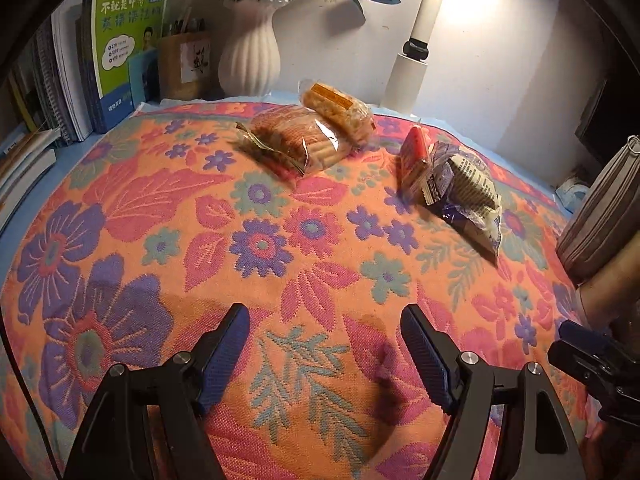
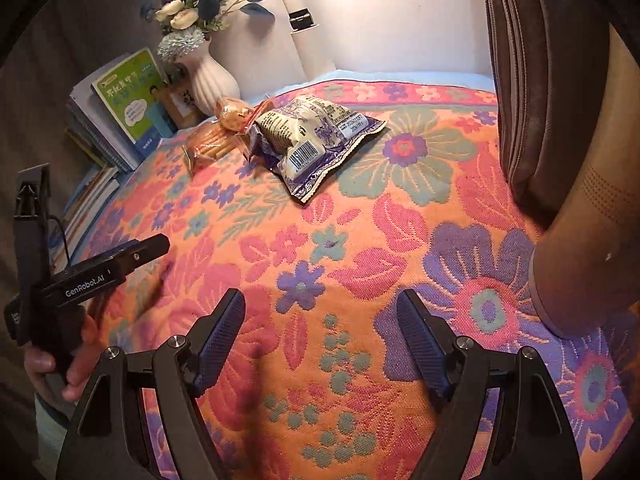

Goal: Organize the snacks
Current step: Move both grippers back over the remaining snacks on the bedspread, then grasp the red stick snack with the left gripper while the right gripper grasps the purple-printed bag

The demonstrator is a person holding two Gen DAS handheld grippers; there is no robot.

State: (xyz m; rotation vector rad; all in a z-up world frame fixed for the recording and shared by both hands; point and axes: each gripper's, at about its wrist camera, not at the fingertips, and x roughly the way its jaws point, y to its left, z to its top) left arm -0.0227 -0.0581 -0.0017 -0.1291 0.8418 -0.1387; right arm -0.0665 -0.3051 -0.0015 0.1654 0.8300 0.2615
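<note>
In the left wrist view, the left gripper (image 1: 325, 330) filled the bottom of the frame with its fingers spread wide and nothing between them, only the floral cloth (image 1: 160, 216) beneath. The snacks lay in the upper middle of that frame: a clear bag of biscuit sticks (image 1: 294, 140), with a clear pack of puffed rice bars (image 1: 338, 112) leaning on its far side. To the right of these, well apart from them, a red packet (image 1: 414, 156) stood on edge against a purple-and-white snack bag (image 1: 466, 196). A white ribbed vase (image 1: 250, 58) with flowers stood at the top centre, a wooden pen holder (image 1: 184, 62) and a green-covered book (image 1: 130, 36) to its left, and a white lamp stem (image 1: 416, 40) to its right. Part of the right gripper's body showed at the lower right edge.

In the right wrist view, the right gripper (image 2: 321, 324) also sat at the bottom of the frame, fingers wide and empty over the cloth (image 2: 400, 240). The purple-and-white snack bag (image 2: 316, 136) lay in the upper middle, barcode side up, with the rice bars (image 2: 232, 114) and biscuit sticks (image 2: 206, 144) behind it to the left. A hand (image 2: 60, 364) at the lower left edge held the left gripper's handle. A brown curtain (image 2: 528, 80) hung at the upper right.
</note>
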